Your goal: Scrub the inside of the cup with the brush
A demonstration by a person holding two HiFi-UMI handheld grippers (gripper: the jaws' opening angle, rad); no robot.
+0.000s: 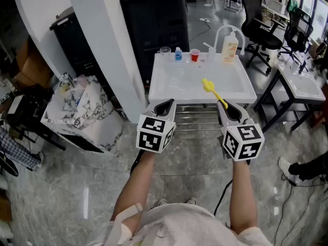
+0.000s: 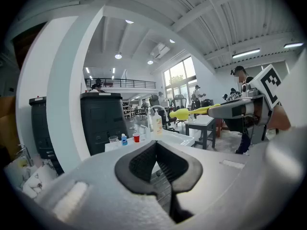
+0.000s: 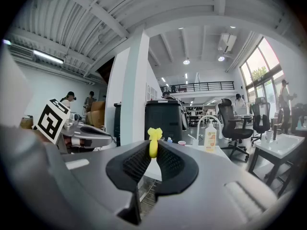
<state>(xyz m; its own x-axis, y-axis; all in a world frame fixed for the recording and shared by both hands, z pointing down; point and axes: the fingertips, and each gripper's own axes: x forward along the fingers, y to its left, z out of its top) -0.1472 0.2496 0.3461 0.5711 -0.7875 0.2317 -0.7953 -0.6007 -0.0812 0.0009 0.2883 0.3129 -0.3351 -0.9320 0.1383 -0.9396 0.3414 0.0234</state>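
Head view: the person stands short of a white tray-like surface [image 1: 179, 81]. The left hand-held gripper [image 1: 166, 104] is closed on nothing. The right hand-held gripper [image 1: 223, 105] clamps the tail of a yellow brush [image 1: 210, 88], whose head reaches out over the near part of the surface. At the far edge, well apart from both tools, a clear cup [image 1: 164, 50] and a red cup [image 1: 195, 55] stand upright, with a small blue bottle [image 1: 178, 54] between them and a soap bottle [image 1: 230, 47] to the right. I cannot tell which cup is the one meant.

Left gripper view: the jaws are shut together with nothing between them. Past them the clear cup [image 2: 113, 139] and red cup [image 2: 136, 137] show small and far off, and the brush [image 2: 184, 113] juts in from the right.

Right gripper view: the pads pinch the thin brush [image 3: 153, 145] handle, and its head stands just above the jaw tips.

Handling, as a judgement: the brush looks light, stiff and smooth. Held by its tail it has a long lever, so scrubbing pressure could swing it in the pads. Either cup looks small, light and thin-walled – likely to skid or tip under the brush, and to dent if squeezed hard. The free left hand-held gripper would do best pinching the wall gently near the rim, leaving the mouth open.
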